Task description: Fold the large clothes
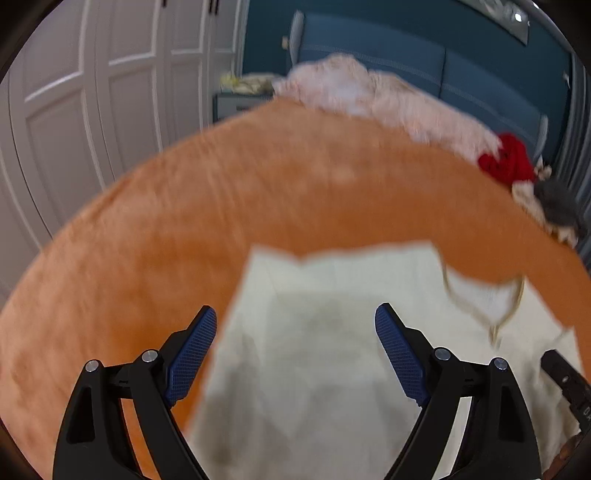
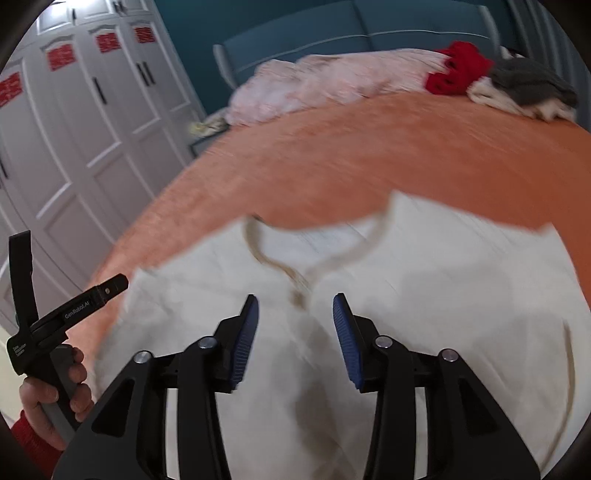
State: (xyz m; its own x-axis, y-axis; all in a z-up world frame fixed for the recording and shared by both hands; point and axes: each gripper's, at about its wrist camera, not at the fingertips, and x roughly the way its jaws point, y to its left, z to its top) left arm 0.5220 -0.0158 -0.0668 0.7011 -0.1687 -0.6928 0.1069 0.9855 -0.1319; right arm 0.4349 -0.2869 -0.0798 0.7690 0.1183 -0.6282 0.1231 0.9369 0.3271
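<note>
A cream white garment [image 1: 332,332] lies spread on the orange bed cover [image 1: 221,206], its V neckline [image 1: 491,314] to the right in the left wrist view. My left gripper [image 1: 295,321] hovers above the garment's left part, jaws wide open, nothing between the blue pads. In the right wrist view the same garment [image 2: 443,295] fills the lower half, with the neckline [image 2: 299,280] just ahead of my right gripper [image 2: 295,310]. That gripper is open and holds nothing. The other gripper's handle [image 2: 62,321], in a person's hand [image 2: 55,391], shows at the left.
A pink blanket [image 2: 325,81], a red garment [image 2: 458,68] and a grey and white pile [image 2: 524,92] lie along the bed's far side by the blue headboard [image 2: 369,33]. White wardrobe doors [image 2: 74,129] stand to the left. The orange bed cover [image 2: 369,147] stretches beyond the garment.
</note>
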